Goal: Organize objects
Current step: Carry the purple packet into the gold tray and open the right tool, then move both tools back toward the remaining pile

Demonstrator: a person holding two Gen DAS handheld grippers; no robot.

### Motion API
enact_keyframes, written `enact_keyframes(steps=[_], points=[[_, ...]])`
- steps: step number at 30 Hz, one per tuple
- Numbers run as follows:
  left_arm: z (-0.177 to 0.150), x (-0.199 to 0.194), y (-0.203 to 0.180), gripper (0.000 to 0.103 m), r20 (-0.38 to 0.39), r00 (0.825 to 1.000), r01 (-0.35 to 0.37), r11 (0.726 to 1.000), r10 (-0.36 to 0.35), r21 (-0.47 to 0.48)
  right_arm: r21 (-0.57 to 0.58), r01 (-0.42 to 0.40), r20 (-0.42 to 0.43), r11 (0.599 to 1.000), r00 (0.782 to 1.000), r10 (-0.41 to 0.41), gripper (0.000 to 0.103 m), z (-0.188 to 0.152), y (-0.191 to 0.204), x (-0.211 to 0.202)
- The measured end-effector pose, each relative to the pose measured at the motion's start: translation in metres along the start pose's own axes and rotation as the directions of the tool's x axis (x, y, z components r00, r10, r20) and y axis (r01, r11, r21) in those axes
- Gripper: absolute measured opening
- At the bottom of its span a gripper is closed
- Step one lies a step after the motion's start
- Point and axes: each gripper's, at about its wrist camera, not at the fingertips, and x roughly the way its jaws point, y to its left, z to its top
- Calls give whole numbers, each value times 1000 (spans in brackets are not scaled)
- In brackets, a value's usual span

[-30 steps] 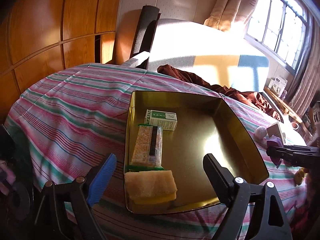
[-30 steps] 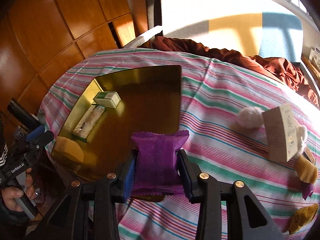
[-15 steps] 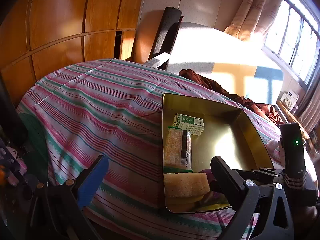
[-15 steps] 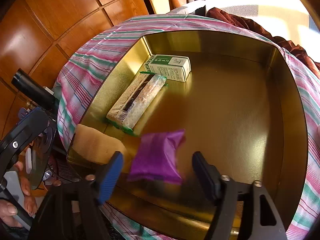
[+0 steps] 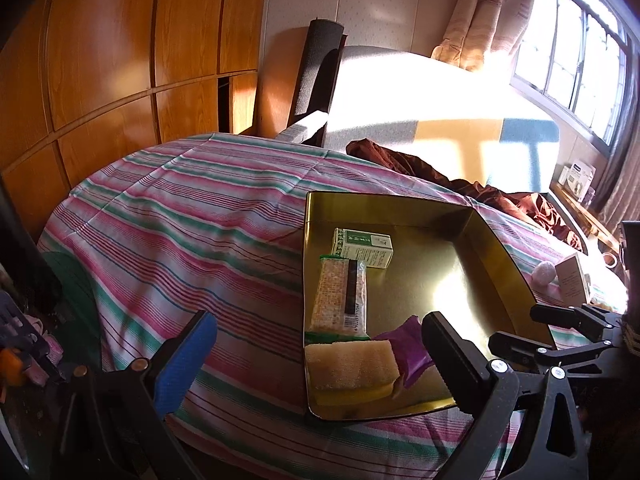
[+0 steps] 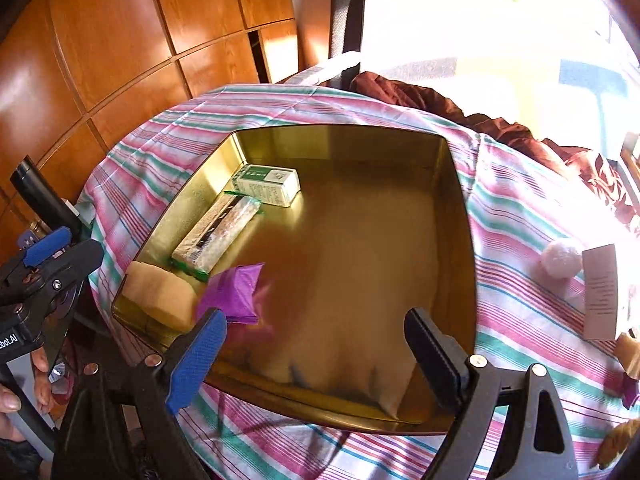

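Observation:
A gold metal tray (image 6: 460, 216) (image 5: 496, 256) sits on the striped tablecloth. In it lie a green-and-white box (image 6: 268, 185) (image 5: 362, 247), a cracker packet (image 6: 218, 236) (image 5: 340, 298), a yellow sponge (image 6: 160, 300) (image 5: 350, 370) and a purple packet (image 6: 236, 294) (image 5: 404, 346). My right gripper (image 6: 312, 352) is open and empty over the tray's near edge, with the purple packet just beyond its left finger. My left gripper (image 5: 320, 360) is open and empty at the tray's near left corner.
On the cloth right of the tray lie a white pompom (image 6: 562, 258), a white card box (image 6: 602, 292) and small yellow items (image 6: 630, 354). A brown cloth (image 6: 440, 100) and a dark chair back (image 6: 346, 20) stand beyond the table.
My right gripper carried the purple packet over the tray, opened and let it go beside the sponge, then drew back. My left gripper shifted left.

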Motion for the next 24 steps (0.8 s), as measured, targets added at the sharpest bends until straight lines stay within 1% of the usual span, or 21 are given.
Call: enact_keyframes(steps=[3, 7, 10, 13, 16, 18, 21, 24], points=[[0, -3, -10, 103, 7, 1000, 5, 1000, -5, 30, 29, 58, 10, 998, 998, -59, 92, -6, -25, -12], [-1, -4, -25, 103, 0, 999, 33, 997, -33, 64, 88, 138, 4, 987, 990, -139, 92, -17, -69, -30], [0, -3, -40, 103, -5, 998, 59, 993, -59, 101, 154, 209, -8, 966, 978, -210, 92, -26, -108, -43], [0, -4, -57, 103, -5, 996, 90, 987, -90, 135, 235, 272, -24, 933, 961, -275, 92, -36, -151, -58], [0, -4, -76, 103, -13, 993, 119, 977, -119, 175, 330, 321, -34, 888, 944, -329, 92, -47, -193, -77], [0, -3, -89, 103, -21, 990, 140, 971, -139, 196, 399, 352, -40, 847, 929, -367, 92, -58, -221, -91], [-2, -1, -108, 103, -37, 985, 174, 958, -170, 227, 499, 377, -52, 780, 912, -407, 92, -73, -258, -108], [-5, 1, -128, 103, -59, 978, 211, 941, -202, 263, 612, 375, -65, 696, 902, -428, 92, -93, -293, -120]])
